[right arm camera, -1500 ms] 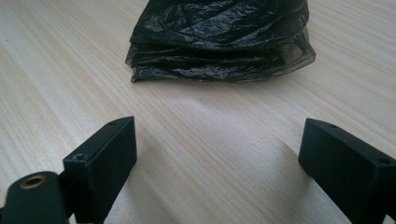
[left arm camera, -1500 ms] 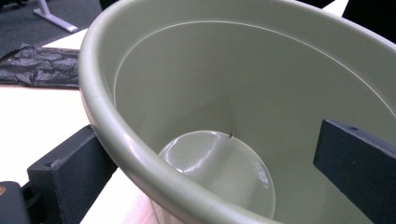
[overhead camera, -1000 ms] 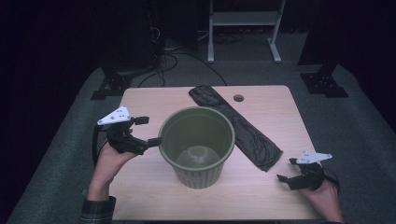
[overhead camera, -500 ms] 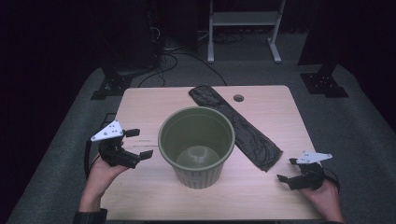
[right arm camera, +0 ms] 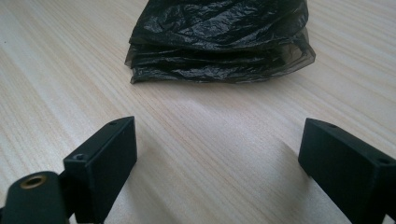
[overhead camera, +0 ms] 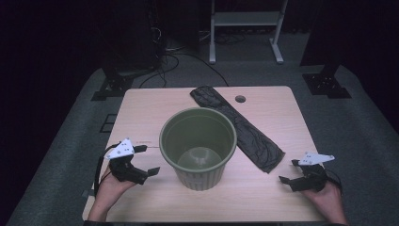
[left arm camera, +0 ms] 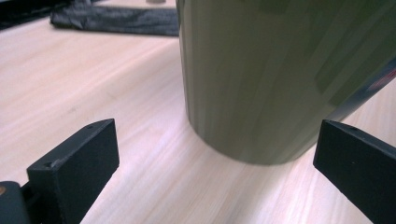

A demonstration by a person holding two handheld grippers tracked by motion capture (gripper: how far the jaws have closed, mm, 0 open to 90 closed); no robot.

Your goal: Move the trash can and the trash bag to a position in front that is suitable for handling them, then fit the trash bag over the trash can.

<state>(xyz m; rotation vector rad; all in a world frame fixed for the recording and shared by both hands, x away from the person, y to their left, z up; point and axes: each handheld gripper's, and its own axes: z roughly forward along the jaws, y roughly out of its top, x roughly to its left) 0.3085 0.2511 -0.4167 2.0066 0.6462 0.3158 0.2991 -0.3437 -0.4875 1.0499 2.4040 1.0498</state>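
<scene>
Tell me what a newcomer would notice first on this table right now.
The green ribbed bin stands open and empty mid-table. A folded black bag lies flat behind it to the right. The left gripper and right gripper sit open at the near corners, holding nothing.

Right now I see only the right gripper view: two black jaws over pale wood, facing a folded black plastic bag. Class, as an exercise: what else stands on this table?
Observer: A round, ribbed olive-green plastic bin stands upright mid-way across the wooden table, to the left of your folded black plastic bag.
Operator: Is anything inside it?
Observer: No, the high view shows its bare bottom.
Operator: And the other gripper?
Observer: The left gripper sits low beside the bin's left side. Its jaws are open and face the bin's wall, with nothing between them.
</scene>
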